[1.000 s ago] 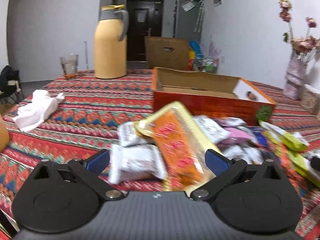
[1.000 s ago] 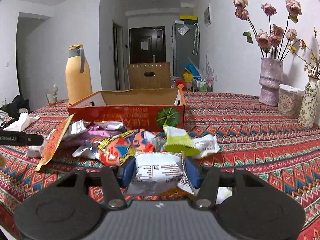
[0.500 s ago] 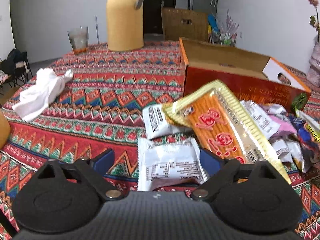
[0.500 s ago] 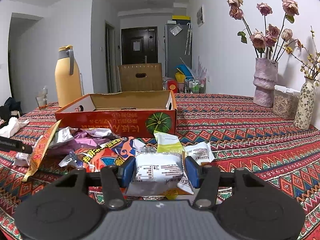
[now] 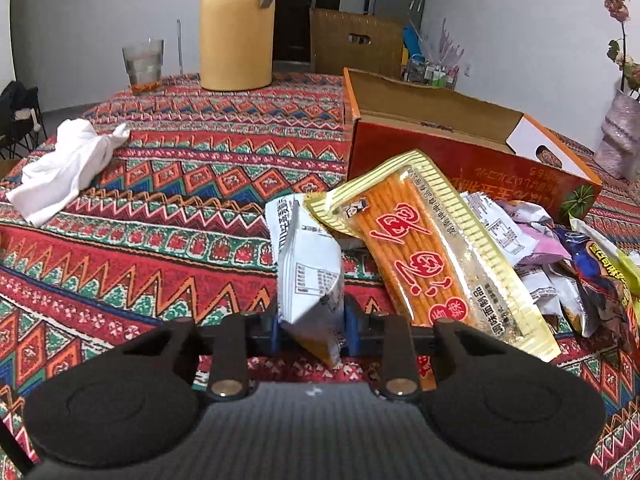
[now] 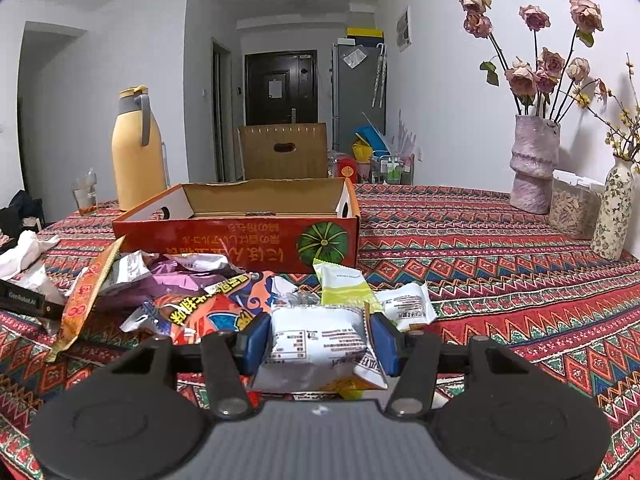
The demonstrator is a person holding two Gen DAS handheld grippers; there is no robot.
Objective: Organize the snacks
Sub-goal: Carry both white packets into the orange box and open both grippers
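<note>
Right now left gripper (image 5: pixel 310 330) is pinching a white packet (image 5: pixel 308 280), crumpled, jaws squeezed tight; only right wrist view is showing right gripper (image 6: pixel 320 338) clamping another white pouch (image 6: pixel 318 344). Long orange noodle pack (image 5: pixel 424 256) is leaning beside, w/ snack pile lying before the open red box (image 6: pixel 240 236).

A lived-in home: beside the patterned tablecloth (image 6: pixel 500 248) stand vases of dried roses (image 6: pixel 534 160), with a dark entry door (image 6: pixel 280 88) and fridge (image 6: pixel 356 92) beyond it.
</note>
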